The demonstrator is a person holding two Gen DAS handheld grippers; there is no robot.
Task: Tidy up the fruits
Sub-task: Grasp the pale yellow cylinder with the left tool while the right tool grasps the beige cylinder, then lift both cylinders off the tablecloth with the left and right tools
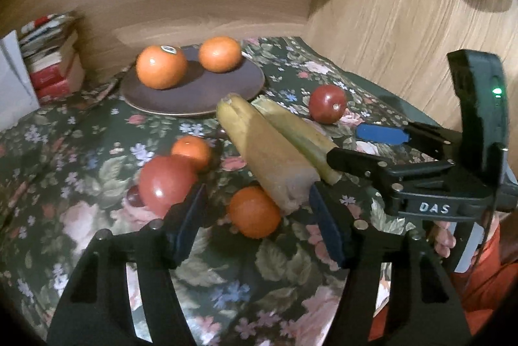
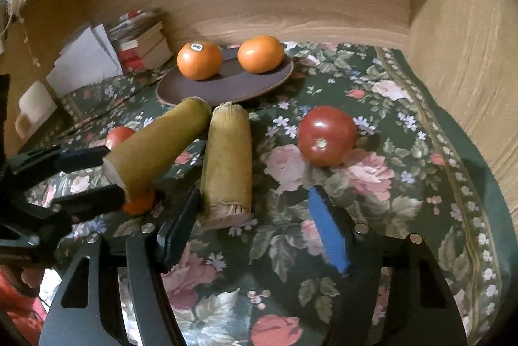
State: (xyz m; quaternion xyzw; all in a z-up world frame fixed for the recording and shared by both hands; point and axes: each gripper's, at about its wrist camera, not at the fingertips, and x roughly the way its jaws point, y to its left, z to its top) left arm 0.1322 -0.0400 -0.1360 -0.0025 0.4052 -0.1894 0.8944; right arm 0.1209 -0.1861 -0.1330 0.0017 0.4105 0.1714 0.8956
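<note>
Fruits lie scattered on a floral-clothed desk (image 1: 97,132).

Left wrist view: the left gripper (image 1: 255,226) has its jaws wide apart, holding nothing. Between and just beyond its fingers sits a small orange (image 1: 254,211), touching the cut end of a yellow-brown stalk piece (image 1: 265,155). A second stalk piece (image 1: 298,135) lies alongside the first. Left of them sit a red tomato (image 1: 165,184) and another small orange (image 1: 191,151), touching or nearly so. A lone tomato (image 1: 327,103) sits toward the desk's right edge. At the desk's back edge a brown plate (image 1: 194,99) carries a stickered orange (image 1: 161,66) and a plain orange (image 1: 220,53). The right gripper (image 1: 362,148) enters from the right, jaws open, its lower finger close to the second stalk's near end; contact cannot be judged. Books (image 1: 55,64) are stacked at the back left corner.

Right wrist view: the right gripper (image 2: 255,223) is open and empty; the near stalk (image 2: 228,161) lies just ahead of its left finger. The other stalk (image 2: 155,148) sits between the left gripper's (image 2: 94,180) spread fingers; whether they touch it is unclear. The tomato (image 2: 327,135) lies ahead to the right. The plate (image 2: 200,93) with both oranges stands at the back edge.
</note>
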